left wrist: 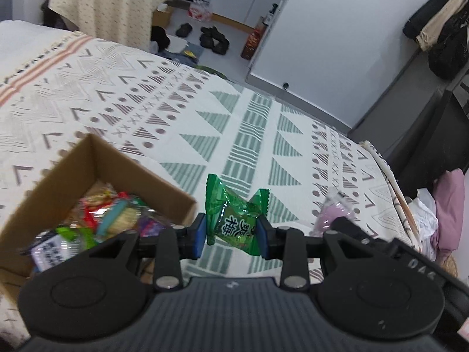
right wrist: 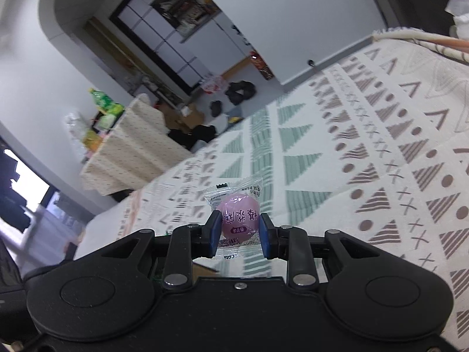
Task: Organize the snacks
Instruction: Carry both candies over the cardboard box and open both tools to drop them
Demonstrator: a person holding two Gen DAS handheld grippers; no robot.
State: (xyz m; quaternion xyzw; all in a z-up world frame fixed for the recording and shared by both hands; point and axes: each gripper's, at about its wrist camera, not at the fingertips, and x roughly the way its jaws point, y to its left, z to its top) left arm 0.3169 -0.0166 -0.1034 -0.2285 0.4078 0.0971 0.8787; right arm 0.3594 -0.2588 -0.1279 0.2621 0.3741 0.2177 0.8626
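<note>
cardboard box (left wrist: pixel 96 158) left, patterned bedspread (left wrist: pixel 263 123) open ahead

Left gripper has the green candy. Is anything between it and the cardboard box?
Nothing visible. The left gripper holds the green candy just right of the cardboard box, whose top is open. Only the box's near right wall lies between them, and the candy already sits above its rim. Snacks already fill the box bottom.
</note>
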